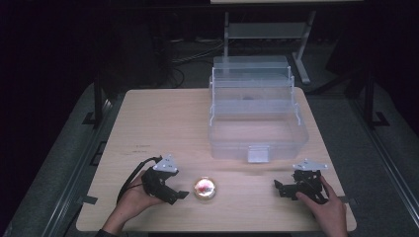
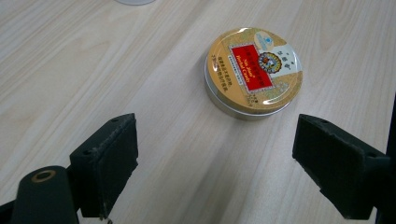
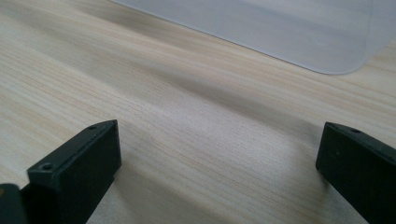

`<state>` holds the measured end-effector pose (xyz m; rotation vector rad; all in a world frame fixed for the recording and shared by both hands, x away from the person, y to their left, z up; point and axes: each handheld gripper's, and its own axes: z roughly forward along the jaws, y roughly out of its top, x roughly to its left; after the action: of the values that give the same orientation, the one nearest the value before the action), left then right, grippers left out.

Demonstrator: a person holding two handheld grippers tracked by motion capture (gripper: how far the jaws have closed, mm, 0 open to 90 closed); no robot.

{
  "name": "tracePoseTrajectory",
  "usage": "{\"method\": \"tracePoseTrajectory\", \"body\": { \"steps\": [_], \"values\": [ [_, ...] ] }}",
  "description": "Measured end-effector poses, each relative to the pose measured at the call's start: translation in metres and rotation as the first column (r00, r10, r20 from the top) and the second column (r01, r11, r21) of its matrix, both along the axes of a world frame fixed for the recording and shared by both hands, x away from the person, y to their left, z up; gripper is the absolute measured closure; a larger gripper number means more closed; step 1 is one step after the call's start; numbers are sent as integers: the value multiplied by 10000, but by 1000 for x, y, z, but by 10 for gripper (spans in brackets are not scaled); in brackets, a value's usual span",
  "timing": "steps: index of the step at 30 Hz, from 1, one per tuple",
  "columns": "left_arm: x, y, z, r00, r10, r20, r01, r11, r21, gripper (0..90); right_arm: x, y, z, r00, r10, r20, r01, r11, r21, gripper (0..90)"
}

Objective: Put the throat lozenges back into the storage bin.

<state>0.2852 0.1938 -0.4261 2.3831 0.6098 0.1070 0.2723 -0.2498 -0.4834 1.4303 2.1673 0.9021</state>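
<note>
The round tin (image 1: pixel 204 188) lies flat on the wooden table (image 1: pixel 163 118), near its front edge and in front of the clear plastic box (image 1: pixel 257 123), a little to that box's left. The left gripper (image 1: pixel 179 194) sits just beside the tin on its left, jaws pointing at it; in the left gripper view the tin (image 2: pixel 253 73) lies ahead of the open jaws and somewhat toward the right one, not yet between them. The jaws stand wide, wider than the tin, and hold nothing. Being round, the tin has no long axis, so it can probably be taken from any side once the jaws reach around its low wall. The right gripper (image 1: pixel 277 186) rests well to the tin's right, also wide and empty, aimed across the bare tabletop, with the corner of the box (image 3: pixel 261 32) beyond it. The left hand is plainly nearer. Nothing stands between the left gripper and the tin.
</note>
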Motion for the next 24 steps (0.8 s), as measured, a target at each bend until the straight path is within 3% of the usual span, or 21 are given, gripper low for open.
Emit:
{"method": "tracePoseTrajectory", "body": {
  "steps": [24],
  "values": [
    [5,-29,1,9977,-632,-226,637,9977,242,136,0,0,0,10000,2,1,-2,10000,-2,0]
  ]
}}
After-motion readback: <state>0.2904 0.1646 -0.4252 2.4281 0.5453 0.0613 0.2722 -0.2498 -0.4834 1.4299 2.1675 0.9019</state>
